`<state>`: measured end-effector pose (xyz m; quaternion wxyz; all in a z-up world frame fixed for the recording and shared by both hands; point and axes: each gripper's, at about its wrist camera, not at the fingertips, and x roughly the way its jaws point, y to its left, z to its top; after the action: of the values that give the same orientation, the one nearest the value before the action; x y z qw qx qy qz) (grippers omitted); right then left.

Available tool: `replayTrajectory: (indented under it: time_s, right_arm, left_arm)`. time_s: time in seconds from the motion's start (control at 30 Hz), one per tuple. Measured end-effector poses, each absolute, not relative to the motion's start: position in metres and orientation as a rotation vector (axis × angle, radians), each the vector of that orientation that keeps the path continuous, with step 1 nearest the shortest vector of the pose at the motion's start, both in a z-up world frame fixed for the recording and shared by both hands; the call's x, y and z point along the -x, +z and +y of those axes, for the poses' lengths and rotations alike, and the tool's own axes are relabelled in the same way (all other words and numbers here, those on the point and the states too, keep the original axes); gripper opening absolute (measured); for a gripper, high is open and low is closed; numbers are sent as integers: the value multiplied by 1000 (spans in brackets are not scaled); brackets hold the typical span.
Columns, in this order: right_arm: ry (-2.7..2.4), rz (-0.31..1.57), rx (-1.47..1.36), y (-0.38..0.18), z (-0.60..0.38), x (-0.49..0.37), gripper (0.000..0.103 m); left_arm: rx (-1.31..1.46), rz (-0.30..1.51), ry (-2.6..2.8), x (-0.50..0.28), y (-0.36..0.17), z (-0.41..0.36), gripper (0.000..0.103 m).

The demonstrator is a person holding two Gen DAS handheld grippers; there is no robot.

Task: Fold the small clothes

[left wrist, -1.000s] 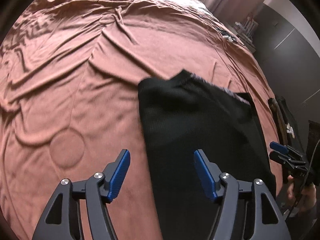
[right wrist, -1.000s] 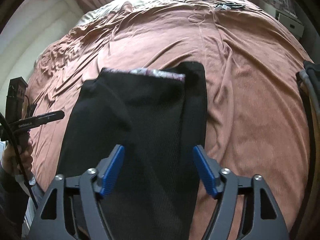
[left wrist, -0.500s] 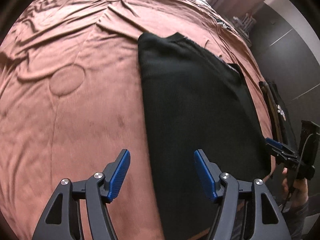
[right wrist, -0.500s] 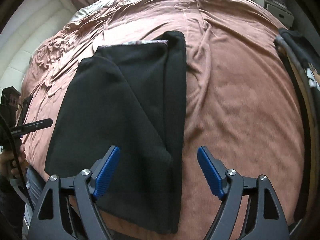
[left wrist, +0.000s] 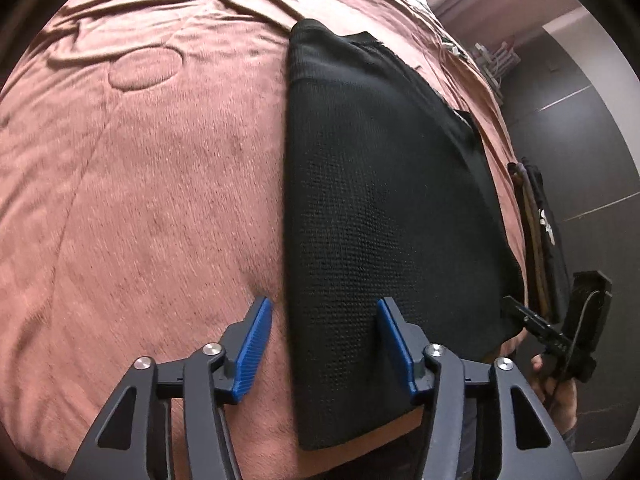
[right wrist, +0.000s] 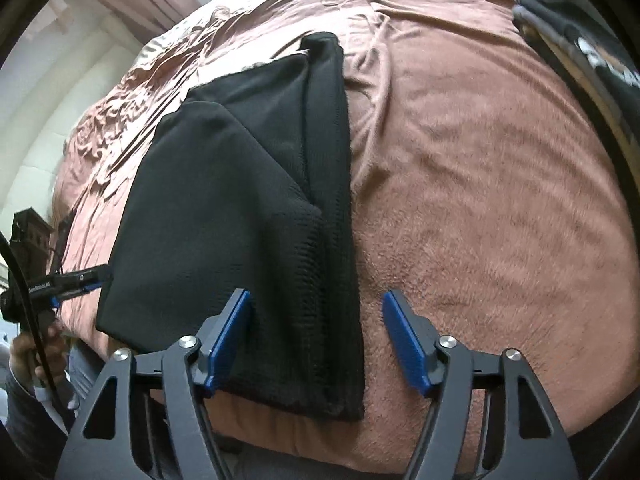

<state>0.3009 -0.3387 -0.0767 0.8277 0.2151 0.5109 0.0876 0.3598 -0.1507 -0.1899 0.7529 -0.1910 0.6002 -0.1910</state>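
Observation:
A black mesh garment (left wrist: 380, 200) lies folded into a long strip on the brown bedspread (left wrist: 140, 200), its near end at the bed's front edge. My left gripper (left wrist: 324, 308) hovers low over the garment's near left corner. Its jaws are closing, with the garment's left edge between the blue pads (left wrist: 252, 344), and the pads are apart from the cloth. In the right wrist view the garment (right wrist: 240, 200) shows a folded-over flap. My right gripper (right wrist: 316, 300) straddles the garment's right edge near the front; its jaws are closing and do not pinch it.
A stack of dark folded clothes (left wrist: 540, 216) sits at the bed's right edge, also seen as dark folded clothes (right wrist: 592, 52). A round imprint (left wrist: 144, 66) marks the bedspread at the far left. A hand (left wrist: 560, 396) holds the other gripper by the front edge.
Both grippers have drawn back along the garment to its near end and sunk closer to it. Both pairs of jaws have narrowed. The garment has not moved.

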Motion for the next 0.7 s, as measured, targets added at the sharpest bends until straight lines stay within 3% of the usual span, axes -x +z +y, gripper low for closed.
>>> replayTrajectory:
  time_s: [0.07, 0.27, 0.37, 0.4, 0.5, 0.7]
  right_arm:
    - [193, 1076, -484, -78, -341, -299, 66]
    - [213, 1070, -591, -87, -353, -295, 49]
    - [232, 1077, -675, -95, -361, -294, 32]
    - [241, 1081, -694, -97, -362, -293, 27]
    - [249, 1092, -704, -97, -362, -292, 18]
    - [255, 1102, -715, -94, -356, -288, 12]
  left_arm:
    - [471, 1322, -439, -356, -194, -150, 49]
    - [608, 1334, -456, -348, -204, -145, 46]
    - [594, 1343, -452, -345, -203, -145, 27]
    - [585, 1352, -463, -346, -203, -148, 15]
    - [545, 1354, -472, -345, -198, -150, 12]
    - [515, 1337, -497, -347, -183, -145, 10]
